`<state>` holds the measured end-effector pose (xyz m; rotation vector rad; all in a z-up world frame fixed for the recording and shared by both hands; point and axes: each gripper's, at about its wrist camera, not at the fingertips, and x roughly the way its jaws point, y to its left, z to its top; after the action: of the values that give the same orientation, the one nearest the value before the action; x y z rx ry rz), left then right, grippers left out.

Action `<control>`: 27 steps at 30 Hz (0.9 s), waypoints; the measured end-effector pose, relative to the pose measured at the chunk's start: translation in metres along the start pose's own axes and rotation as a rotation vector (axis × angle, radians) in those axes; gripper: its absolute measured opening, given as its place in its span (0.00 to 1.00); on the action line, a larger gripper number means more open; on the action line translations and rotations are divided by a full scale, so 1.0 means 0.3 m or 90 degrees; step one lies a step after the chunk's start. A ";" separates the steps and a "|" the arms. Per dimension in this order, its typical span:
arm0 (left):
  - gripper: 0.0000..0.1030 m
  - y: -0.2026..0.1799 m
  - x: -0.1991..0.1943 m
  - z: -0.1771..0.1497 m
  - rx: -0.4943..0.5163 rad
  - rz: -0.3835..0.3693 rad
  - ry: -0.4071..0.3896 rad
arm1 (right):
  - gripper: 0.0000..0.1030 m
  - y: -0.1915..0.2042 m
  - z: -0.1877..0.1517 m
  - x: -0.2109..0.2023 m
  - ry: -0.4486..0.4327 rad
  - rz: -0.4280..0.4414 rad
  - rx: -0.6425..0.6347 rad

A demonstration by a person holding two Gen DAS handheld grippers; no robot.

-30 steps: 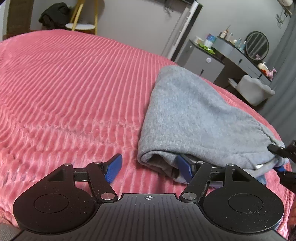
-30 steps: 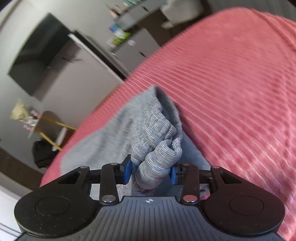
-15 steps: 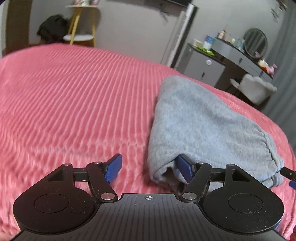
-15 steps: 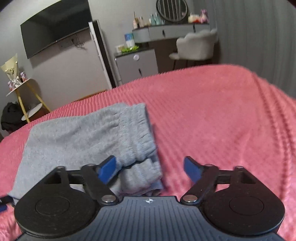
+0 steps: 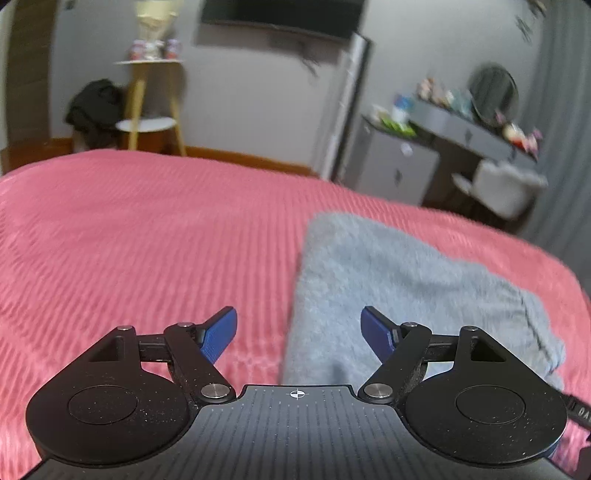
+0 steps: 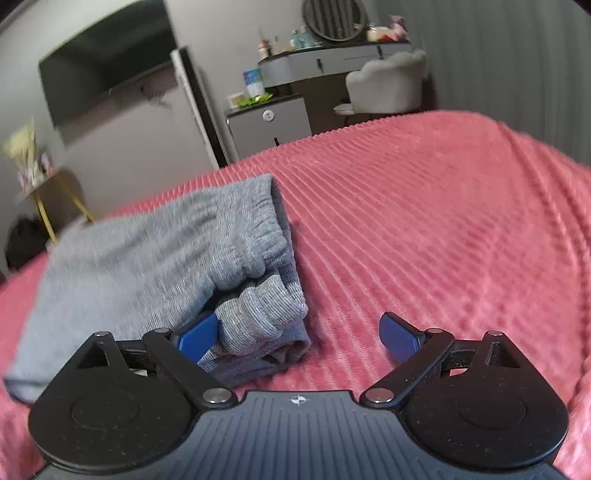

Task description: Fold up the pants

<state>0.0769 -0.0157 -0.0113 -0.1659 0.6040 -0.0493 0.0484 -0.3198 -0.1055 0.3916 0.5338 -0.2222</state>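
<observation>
pants (image 6: pixel 147 258) lie folded on pink bed (image 6: pixel 424 221); left claw (image 5: pixel 299 334) and right claw (image 6: pixel 299 338) opening, empty.

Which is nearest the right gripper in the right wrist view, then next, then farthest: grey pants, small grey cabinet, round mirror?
From the right gripper, whose jaws are opening:
1. grey pants, just ahead, left, on the bed.
2. small grey cabinet, beyond the bed.
3. round mirror, farthest, top.

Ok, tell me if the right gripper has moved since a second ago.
Yes. The right gripper has let go of the pants and backed off, jaws opening.
</observation>
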 end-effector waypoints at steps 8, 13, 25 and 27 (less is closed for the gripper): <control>0.78 -0.146 0.297 0.033 0.127 0.051 0.074 | 0.96 -0.002 -0.034 0.101 0.034 -0.006 -0.018; 0.85 -0.120 0.376 0.012 0.119 0.098 0.060 | 0.96 0.024 -0.048 0.127 0.005 -0.003 -0.069; 0.85 -0.026 0.196 -0.070 0.053 0.066 0.090 | 0.57 0.053 -0.050 0.121 -0.013 0.078 -0.103; 0.84 0.016 0.155 -0.088 -0.001 0.045 0.110 | 0.72 -0.002 -0.031 0.144 0.017 0.095 -0.024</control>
<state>0.1002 -0.0190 -0.0595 -0.1432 0.7817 0.0053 0.0803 -0.3208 -0.1360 0.3962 0.5317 -0.0624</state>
